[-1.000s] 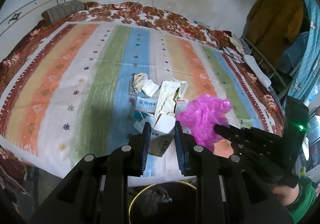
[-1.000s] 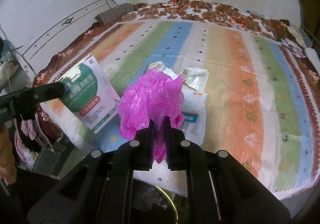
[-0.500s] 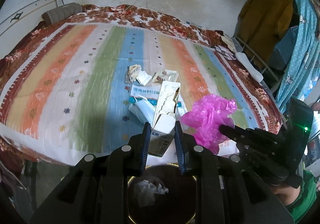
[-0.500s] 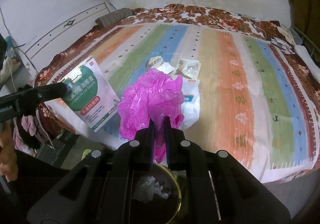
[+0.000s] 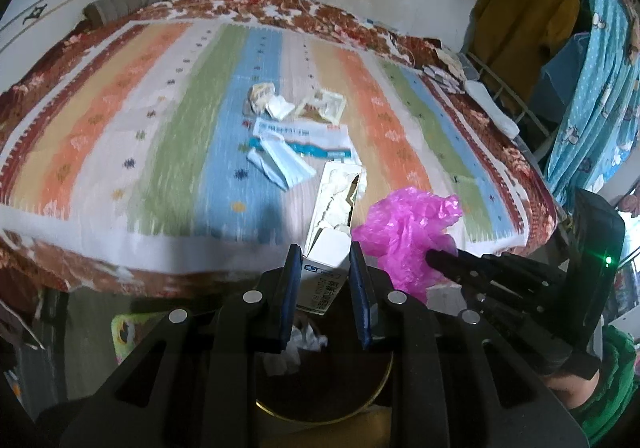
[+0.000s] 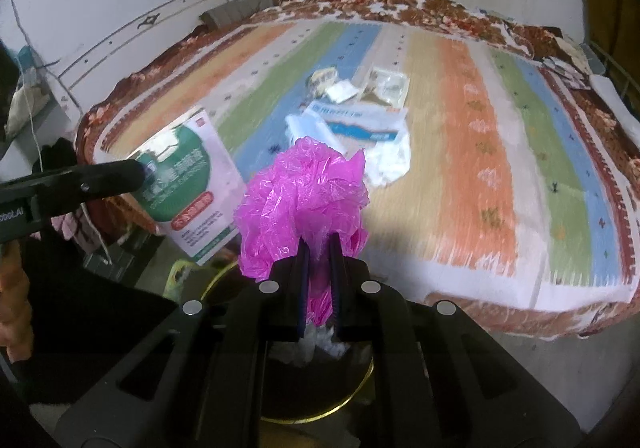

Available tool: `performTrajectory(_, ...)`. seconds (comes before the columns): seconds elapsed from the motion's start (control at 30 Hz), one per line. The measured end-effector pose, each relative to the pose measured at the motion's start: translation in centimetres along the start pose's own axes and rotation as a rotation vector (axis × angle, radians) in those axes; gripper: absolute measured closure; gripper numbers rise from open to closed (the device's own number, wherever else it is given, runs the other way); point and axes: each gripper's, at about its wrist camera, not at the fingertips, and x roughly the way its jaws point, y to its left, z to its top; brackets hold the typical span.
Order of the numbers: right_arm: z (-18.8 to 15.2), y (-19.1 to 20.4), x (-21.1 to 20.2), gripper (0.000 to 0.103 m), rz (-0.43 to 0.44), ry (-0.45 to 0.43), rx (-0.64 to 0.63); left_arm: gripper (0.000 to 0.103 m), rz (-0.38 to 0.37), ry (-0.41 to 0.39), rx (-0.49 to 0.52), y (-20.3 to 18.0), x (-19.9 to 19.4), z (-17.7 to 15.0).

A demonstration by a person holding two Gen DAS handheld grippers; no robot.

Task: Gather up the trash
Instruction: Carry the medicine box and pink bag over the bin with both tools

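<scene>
My left gripper (image 5: 325,254) is shut on a torn white medicine box (image 5: 333,215), held above a round gold-rimmed bin (image 5: 376,394) with white paper inside. The box shows its green and white face in the right wrist view (image 6: 188,187). My right gripper (image 6: 319,248) is shut on a crumpled pink plastic bag (image 6: 304,203), also above the bin (image 6: 360,376). The bag appears at right in the left wrist view (image 5: 404,236). More trash lies on the striped bedspread: a blue and white packet (image 5: 300,137), a face mask (image 5: 280,163) and wrappers (image 5: 320,109).
The bed (image 5: 120,127) fills the middle of both views, its near edge just beyond the bin. Hanging clothes (image 5: 520,15) and a blue cloth (image 5: 592,87) stand at the right. A rolled grey cloth (image 5: 120,5) lies at the bed's far left.
Both grippers have pulled back from the bed with their loads. The bed edge and the bin below have come into view under them.
</scene>
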Motion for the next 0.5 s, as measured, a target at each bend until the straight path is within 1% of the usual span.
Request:
performTrajectory(0.1,-1.4,0.3,0.6,0.095,-0.005,0.043,0.006,0.080,0.018,0.033,-0.007,0.0,0.6,-0.9)
performTrajectory(0.2,-2.5,0.7,1.0,0.095,0.015,0.084,0.003,0.080,0.024,0.074,-0.025,0.2,1.2,-1.8)
performTrajectory(0.27,-3.2,1.1,1.4,0.095,-0.002,0.112,-0.009,0.080,0.032,0.098,-0.038,0.4,1.7,-2.2)
performTrajectory(0.37,-3.9,1.4,2.2,0.095,-0.011,0.161,-0.018,0.080,0.044,0.133,-0.056,0.7,2.4,-2.6)
performTrajectory(0.43,-4.1,1.4,2.5,0.095,-0.006,0.178,-0.014,0.080,0.058,0.147,-0.065,0.9,2.7,-2.7)
performTrajectory(0.5,-4.2,1.2,2.7,0.095,0.006,0.190,-0.002,0.080,0.055,0.157,-0.071,0.9,2.8,-2.8)
